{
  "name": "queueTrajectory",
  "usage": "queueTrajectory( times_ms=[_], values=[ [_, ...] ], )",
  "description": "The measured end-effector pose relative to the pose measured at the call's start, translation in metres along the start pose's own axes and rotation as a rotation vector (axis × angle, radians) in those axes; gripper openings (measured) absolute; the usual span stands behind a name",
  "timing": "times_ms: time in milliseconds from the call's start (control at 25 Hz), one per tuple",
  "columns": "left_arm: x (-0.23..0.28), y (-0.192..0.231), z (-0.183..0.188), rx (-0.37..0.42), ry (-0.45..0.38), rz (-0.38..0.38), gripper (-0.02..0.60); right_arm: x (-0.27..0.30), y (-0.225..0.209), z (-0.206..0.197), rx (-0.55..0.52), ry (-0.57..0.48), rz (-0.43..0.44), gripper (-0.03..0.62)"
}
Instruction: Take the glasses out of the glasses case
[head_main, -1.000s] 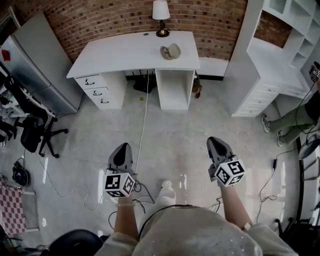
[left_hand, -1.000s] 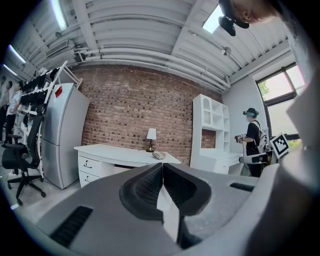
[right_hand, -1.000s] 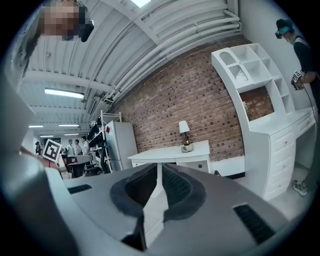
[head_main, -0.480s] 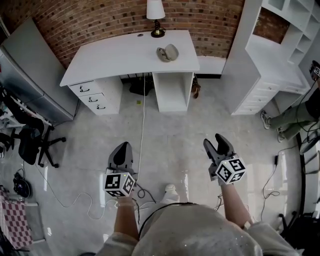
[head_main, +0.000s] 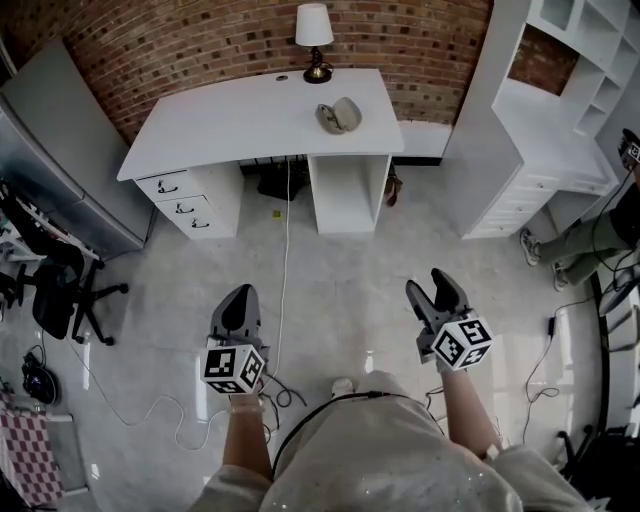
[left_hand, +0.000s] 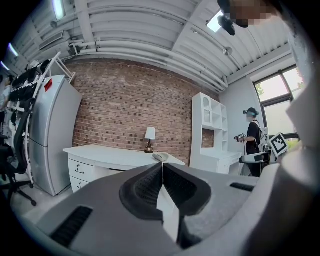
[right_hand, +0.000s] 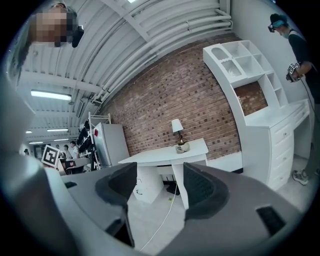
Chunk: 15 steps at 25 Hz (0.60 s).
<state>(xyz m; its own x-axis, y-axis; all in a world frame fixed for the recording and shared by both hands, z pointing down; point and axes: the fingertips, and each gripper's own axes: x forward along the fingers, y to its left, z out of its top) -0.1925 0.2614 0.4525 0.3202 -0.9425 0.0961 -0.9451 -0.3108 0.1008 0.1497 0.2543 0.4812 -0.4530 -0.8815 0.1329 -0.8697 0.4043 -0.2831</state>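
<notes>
The glasses case (head_main: 340, 114), a pale oval shell, lies on the white desk (head_main: 230, 125) far ahead of both grippers, beside a small lamp (head_main: 314, 35). My left gripper (head_main: 239, 300) is held over the floor with its jaws shut and nothing between them. In the left gripper view the case (left_hand: 160, 157) shows just above the shut left gripper (left_hand: 162, 170). My right gripper (head_main: 430, 286) hangs at the same distance from the desk, its jaws opening with nothing between them. Through the gap of the right gripper (right_hand: 160, 182) I see the case (right_hand: 182, 147) on the desk (right_hand: 160, 156).
A grey fridge (head_main: 55, 150) stands left of the desk, and a black office chair (head_main: 55, 295) is nearer to me on that side. A white shelf unit (head_main: 540, 120) fills the right. A cable (head_main: 285, 260) runs across the floor. Another person (head_main: 600, 235) stands at far right.
The right gripper's jaws have gone from shut to wide apart. The desk looks larger and nearer, as both grippers have moved toward it. The left gripper stays shut.
</notes>
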Motion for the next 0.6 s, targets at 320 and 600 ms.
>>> queueTrajectory(
  times_ms=[320,600],
  values=[
    [0.016,0.004,-0.011,-0.01,0.023,0.001,0.006,0.016,-0.011,0.001,0.008,0.005,-0.005,0.275],
    [0.053,0.028,0.004,0.005,0.005,0.033,0.006,0.067,-0.03,0.019,0.016,-0.027,0.011,0.258]
  ],
)
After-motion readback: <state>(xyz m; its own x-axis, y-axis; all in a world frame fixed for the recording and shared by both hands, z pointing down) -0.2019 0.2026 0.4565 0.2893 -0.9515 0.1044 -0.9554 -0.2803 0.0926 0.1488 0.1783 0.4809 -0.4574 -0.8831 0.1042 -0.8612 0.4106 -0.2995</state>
